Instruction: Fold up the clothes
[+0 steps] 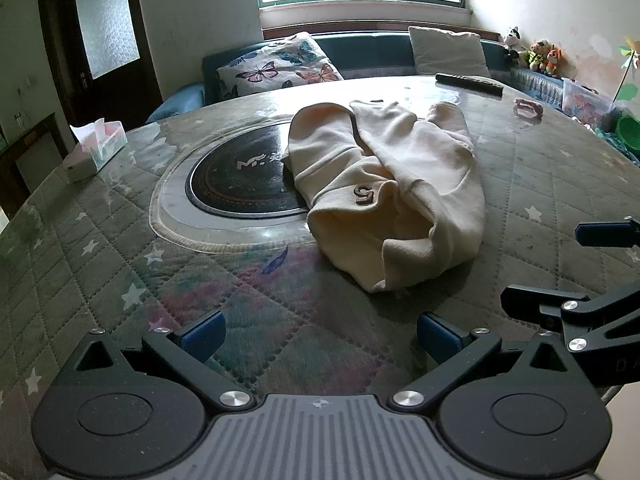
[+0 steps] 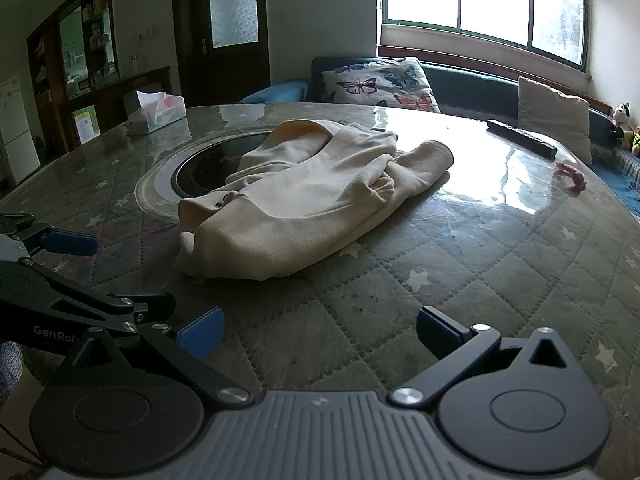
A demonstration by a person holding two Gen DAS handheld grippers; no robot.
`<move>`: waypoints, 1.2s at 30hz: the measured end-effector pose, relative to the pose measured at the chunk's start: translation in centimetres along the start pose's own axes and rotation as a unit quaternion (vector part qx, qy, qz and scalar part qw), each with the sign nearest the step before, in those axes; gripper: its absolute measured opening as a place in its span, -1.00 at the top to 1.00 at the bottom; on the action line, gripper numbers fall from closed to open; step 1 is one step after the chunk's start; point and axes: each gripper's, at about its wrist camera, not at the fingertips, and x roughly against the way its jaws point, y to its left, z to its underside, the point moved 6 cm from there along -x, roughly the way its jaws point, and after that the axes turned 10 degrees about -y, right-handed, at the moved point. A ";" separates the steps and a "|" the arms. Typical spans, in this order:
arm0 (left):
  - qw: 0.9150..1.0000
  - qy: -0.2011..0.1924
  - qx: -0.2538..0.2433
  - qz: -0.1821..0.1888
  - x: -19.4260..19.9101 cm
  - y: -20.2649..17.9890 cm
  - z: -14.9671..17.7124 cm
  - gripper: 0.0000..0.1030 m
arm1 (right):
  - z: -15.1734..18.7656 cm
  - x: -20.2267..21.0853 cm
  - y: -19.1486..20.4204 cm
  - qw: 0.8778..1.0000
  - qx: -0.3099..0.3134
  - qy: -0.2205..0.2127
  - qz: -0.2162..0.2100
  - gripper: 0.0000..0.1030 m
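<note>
A cream garment (image 1: 384, 184) lies folded in a bundle on the round table, with a brown "5" patch on it. It also shows in the right wrist view (image 2: 304, 196). My left gripper (image 1: 320, 336) is open and empty, held near the table's front, short of the garment. My right gripper (image 2: 320, 330) is open and empty, also short of the garment. The right gripper shows at the right edge of the left wrist view (image 1: 568, 272), and the left gripper at the left edge of the right wrist view (image 2: 80, 272).
The table has a quilted star cover (image 1: 120, 264) under glass and a black round hotplate (image 1: 240, 184) partly under the garment. A tissue box (image 1: 96, 148), a remote (image 1: 468, 82) and a pink item (image 1: 528, 109) lie on it. A sofa with cushions (image 1: 280, 64) stands behind.
</note>
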 end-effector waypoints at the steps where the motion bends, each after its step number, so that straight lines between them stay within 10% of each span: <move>1: 1.000 0.000 0.000 0.000 0.0 0.0 0.0 -1.00 | 0.0 0.0 0.0 1.000 0.000 0.000 0.000 -1.00; 36: 1.000 -0.019 0.016 -0.015 -1.2 3.5 -4.1 -1.00 | -3.2 -2.0 -1.2 1.000 -0.005 0.006 -0.020 -1.00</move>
